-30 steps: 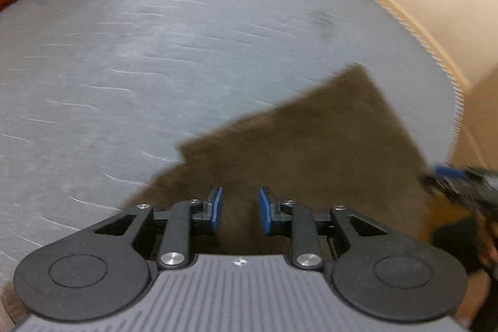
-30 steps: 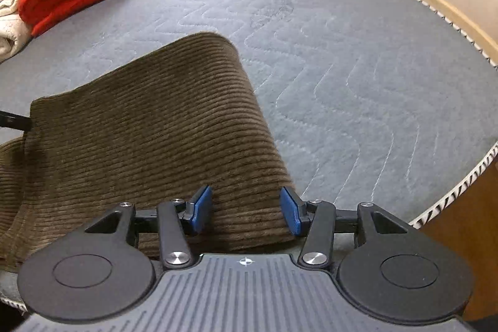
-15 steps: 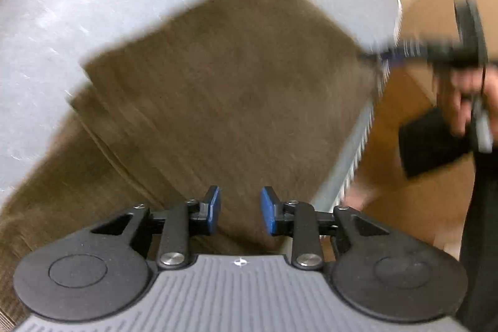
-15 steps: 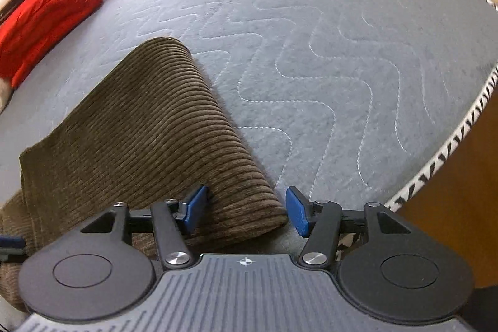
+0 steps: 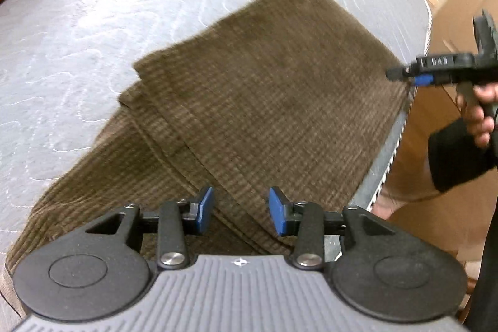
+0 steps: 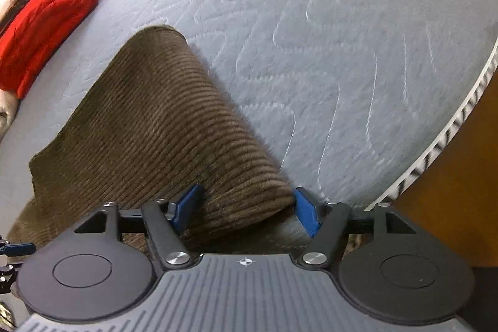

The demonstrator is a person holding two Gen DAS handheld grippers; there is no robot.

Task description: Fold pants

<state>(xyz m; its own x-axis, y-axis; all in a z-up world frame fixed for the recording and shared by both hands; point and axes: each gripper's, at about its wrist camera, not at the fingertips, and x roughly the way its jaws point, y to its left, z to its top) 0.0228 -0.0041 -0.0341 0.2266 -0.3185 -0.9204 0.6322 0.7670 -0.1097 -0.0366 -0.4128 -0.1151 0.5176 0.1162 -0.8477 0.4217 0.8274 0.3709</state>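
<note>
Brown corduroy pants lie folded on the grey quilted mattress, near its lower right edge.

The pants point(image 5: 249, 101) show stacked layers; left gripper point(image 5: 241, 210) and right gripper point(image 6: 246, 209) have just been opening, fingers released, the fold's corner between the right pair. Little seems left.

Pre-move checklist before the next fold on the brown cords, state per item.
1. Left gripper free of cloth: ok. Jaws have just been opening, pads apart above the pants, nothing pinched.
2. Right gripper released: ok. Jaws have just been opening, wide; the folded edge lies between the pads, not pressed.
3. First fold landed: ok. Top layer lies flat over the lower layers.
4. Pants fully on the mattress: not ok. The near edge reaches the mattress border.
5. Red bundle clear of the fold path: ok, apart from the pants.
6. Layers aligned: cannot tell; the left view is blurred.
</note>
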